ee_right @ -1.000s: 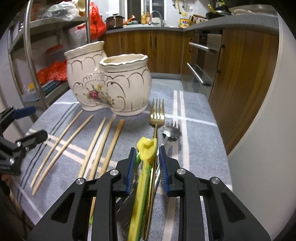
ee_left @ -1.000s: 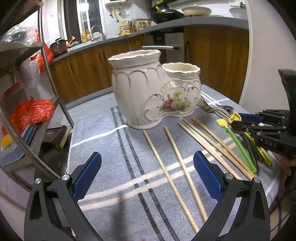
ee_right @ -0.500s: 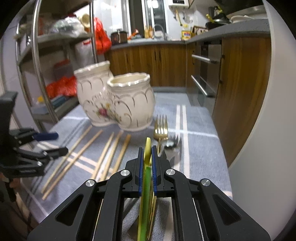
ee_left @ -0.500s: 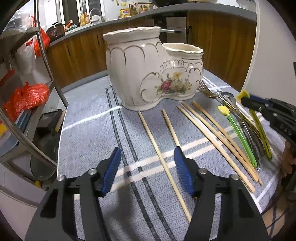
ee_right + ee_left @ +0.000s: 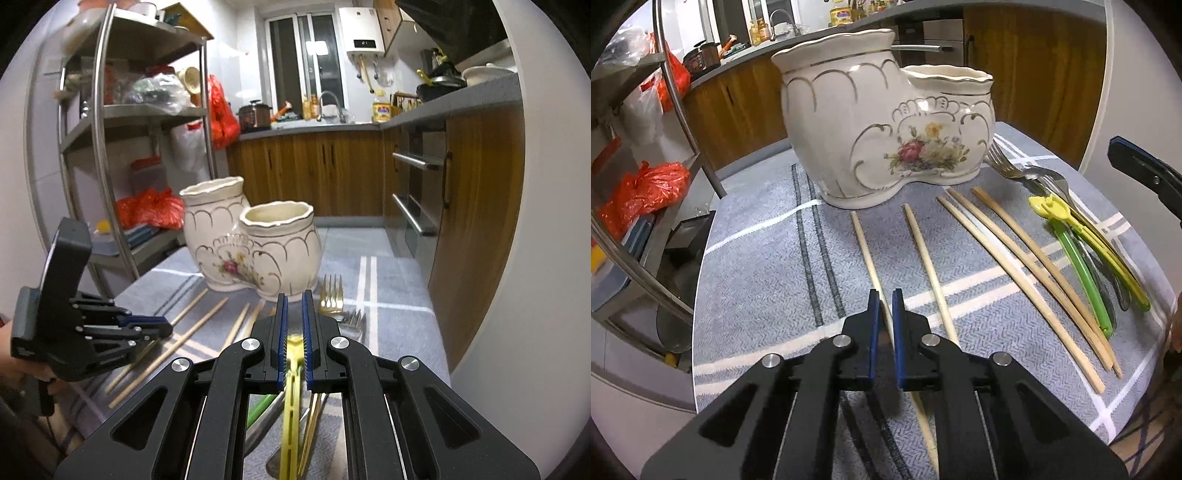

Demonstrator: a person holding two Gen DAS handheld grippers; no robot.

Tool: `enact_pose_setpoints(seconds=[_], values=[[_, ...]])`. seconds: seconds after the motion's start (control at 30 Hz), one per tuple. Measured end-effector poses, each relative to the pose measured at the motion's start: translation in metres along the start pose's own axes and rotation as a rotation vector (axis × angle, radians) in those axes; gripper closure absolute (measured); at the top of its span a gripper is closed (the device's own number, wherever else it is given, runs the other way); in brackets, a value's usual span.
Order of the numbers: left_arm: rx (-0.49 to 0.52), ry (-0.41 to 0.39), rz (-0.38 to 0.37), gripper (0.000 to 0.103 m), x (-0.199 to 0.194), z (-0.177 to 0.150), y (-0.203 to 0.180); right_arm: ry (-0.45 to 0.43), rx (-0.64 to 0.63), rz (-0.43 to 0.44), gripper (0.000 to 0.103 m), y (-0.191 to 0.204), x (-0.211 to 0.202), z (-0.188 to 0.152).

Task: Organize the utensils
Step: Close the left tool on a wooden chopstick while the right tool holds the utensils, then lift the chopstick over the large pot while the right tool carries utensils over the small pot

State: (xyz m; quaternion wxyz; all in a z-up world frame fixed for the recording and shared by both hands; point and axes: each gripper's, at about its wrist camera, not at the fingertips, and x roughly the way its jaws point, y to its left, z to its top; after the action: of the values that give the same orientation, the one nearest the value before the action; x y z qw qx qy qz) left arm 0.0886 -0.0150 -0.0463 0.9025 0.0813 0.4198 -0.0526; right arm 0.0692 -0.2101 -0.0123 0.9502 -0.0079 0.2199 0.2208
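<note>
A cream ceramic two-pot holder (image 5: 879, 122) (image 5: 258, 251) stands on the grey striped cloth (image 5: 757, 266). Several wooden chopsticks lie in front of it. My left gripper (image 5: 885, 295) is shut on the leftmost chopstick (image 5: 864, 243), low over the cloth. The right wrist view shows the left gripper (image 5: 166, 326) at the left, its jaws together. My right gripper (image 5: 294, 299) is shut on a yellow plastic utensil (image 5: 291, 387), whose handle hangs down between the fingers. A green utensil (image 5: 1082, 273) and forks (image 5: 1008, 166) lie at the right of the cloth.
A metal shelf rack (image 5: 99, 122) with red bags stands to the left of the table. Wooden cabinets (image 5: 332, 173) and an oven front lie behind and to the right. A gold fork (image 5: 331, 299) and a silver fork (image 5: 351, 321) lie beside the holder. The table edge (image 5: 1137, 398) is near right.
My left gripper's jaws went from wide open to shut on the leftmost chopstick. My right gripper closed on the yellow utensil, rose and tipped up toward the holder.
</note>
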Motion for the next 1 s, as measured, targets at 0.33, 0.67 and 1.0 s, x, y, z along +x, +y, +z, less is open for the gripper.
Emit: enact_pose_setpoints(seconds=[0.33, 0.67, 1.0], values=[[-0.038, -0.03, -0.011, 0.099, -0.011, -0.007, 0.019, 0.061, 0.004, 0.003, 0.101, -0.002, 0.005, -0.002], [-0.016, -0.047, -0.058, 0.099, -0.021, -0.01, 0.018, 0.27, -0.066, -0.029, 0.077, 0.011, 0.046, -0.013], [-0.016, -0.067, -0.098, 0.099, -0.027, -0.006, 0.018, 0.377, -0.254, -0.086, 0.086, 0.032, 0.071, -0.012]])
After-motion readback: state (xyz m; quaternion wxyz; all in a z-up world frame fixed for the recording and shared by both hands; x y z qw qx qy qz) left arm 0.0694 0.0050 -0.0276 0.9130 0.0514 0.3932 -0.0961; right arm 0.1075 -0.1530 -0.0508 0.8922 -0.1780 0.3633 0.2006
